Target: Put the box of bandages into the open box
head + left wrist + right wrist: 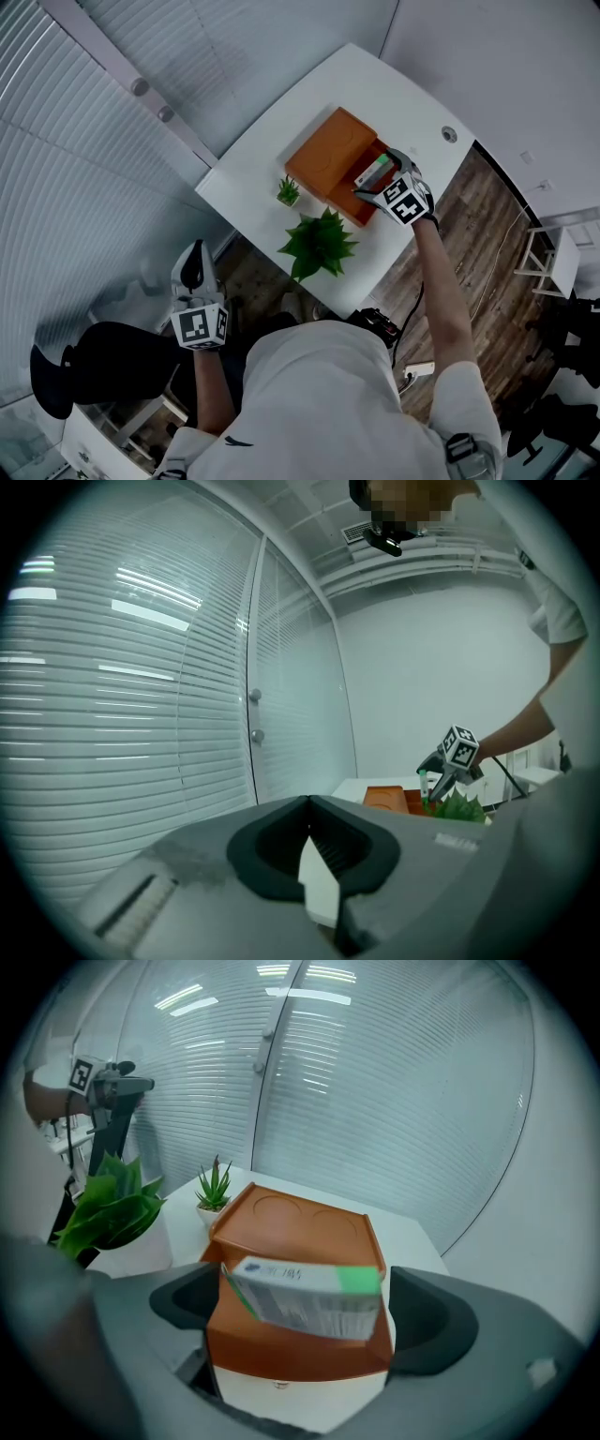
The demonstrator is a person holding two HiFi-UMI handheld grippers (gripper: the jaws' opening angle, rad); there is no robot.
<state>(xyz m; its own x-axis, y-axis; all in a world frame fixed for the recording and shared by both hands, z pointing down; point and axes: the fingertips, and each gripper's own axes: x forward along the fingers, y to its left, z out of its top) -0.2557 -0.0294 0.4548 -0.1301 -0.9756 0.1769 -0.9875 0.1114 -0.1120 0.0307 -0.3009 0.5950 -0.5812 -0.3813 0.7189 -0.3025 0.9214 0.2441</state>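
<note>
Your right tongs (305, 1314) clamp the bandage box (300, 1296), orange box (292, 1222) just beneath; your left tongs (311, 850) closed, empty, well off the worktop (281, 141).

Bandage box (305, 1299) glossy card; orange box (291, 1221) matt plastic.

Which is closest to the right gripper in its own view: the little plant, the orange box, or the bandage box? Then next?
1. Box of bandages, between the right gripper's jaws.
2. Orange box, directly behind it.
3. Small succulent, back left.
</note>
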